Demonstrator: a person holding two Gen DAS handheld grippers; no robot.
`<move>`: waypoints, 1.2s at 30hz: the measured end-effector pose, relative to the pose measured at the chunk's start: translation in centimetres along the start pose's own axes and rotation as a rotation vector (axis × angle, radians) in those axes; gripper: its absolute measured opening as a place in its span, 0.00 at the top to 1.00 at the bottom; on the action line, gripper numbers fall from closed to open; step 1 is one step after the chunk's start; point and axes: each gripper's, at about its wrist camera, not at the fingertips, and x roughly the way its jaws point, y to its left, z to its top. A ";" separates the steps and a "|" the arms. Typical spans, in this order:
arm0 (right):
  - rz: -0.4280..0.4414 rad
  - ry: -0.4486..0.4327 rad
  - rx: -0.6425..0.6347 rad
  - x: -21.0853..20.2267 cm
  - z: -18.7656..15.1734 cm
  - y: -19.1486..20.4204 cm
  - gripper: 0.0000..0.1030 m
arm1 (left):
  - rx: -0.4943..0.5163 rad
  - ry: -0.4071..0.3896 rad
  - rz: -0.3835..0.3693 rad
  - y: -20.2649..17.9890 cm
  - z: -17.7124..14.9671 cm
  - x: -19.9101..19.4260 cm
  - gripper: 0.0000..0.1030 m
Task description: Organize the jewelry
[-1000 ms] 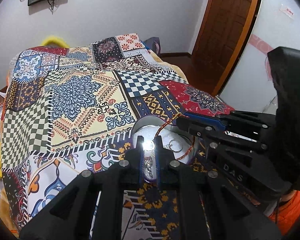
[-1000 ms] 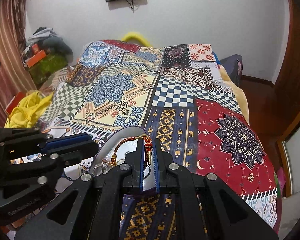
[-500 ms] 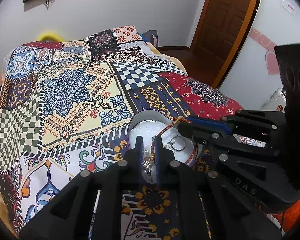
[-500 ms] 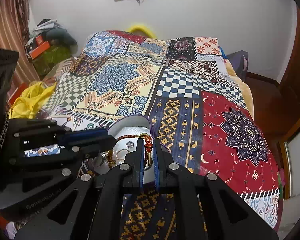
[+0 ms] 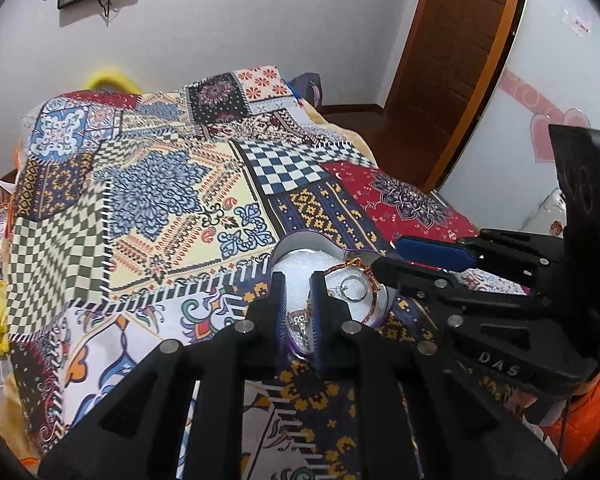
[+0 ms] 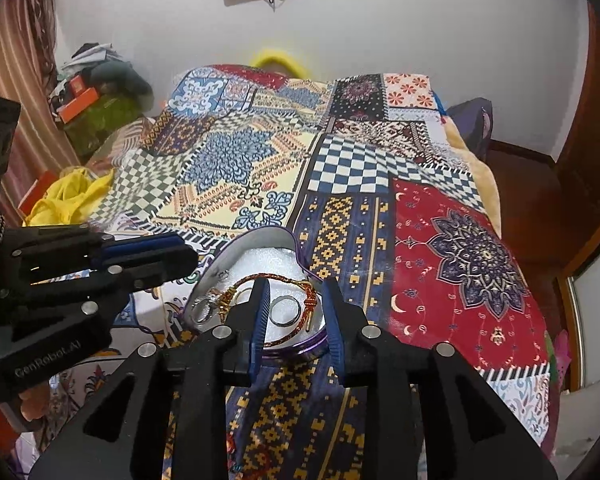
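The right gripper (image 6: 296, 312) is hovering with jaws wide above the tin (image 6: 312, 350). The bracelet (image 6: 284, 278) is lying inside. The left gripper (image 5: 298, 308) is gaping narrowly, holding nothing.

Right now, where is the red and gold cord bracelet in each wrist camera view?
Left wrist: bracelet right of centre, in the round tin, beside the right gripper.
Right wrist: bracelet low centre, looping behind the right gripper.
Shared landmark: blue-and-white checkered quilt patch.
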 end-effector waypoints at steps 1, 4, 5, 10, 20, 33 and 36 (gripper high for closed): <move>0.001 -0.007 0.001 -0.4 0.0 0.1 0.76 | 0.000 -0.006 0.003 0.0 0.0 -0.5 0.89; -0.007 -0.033 -0.005 -1.8 0.0 0.3 0.74 | 0.004 -0.024 0.007 -0.2 -0.1 -1.8 0.84; -0.013 -0.044 -0.009 -2.3 -0.1 0.5 0.69 | 0.005 -0.028 0.008 -0.3 -0.2 -2.2 0.82; -0.024 -0.081 -0.013 -4.3 -1.1 0.9 0.63 | 0.014 -0.030 0.013 -0.8 -1.1 -3.8 0.75; -0.050 -0.073 -0.005 -5.8 -3.7 1.1 0.63 | 0.026 0.039 0.002 -2.2 -4.6 -4.2 0.74; -0.094 -0.028 0.020 -6.1 -7.5 0.3 0.63 | 0.052 0.168 -0.037 -5.8 -9.2 -0.7 0.74; -0.100 -0.022 0.024 -6.1 -8.0 0.2 0.63 | 0.059 0.176 -0.033 -6.4 -9.6 -0.1 0.74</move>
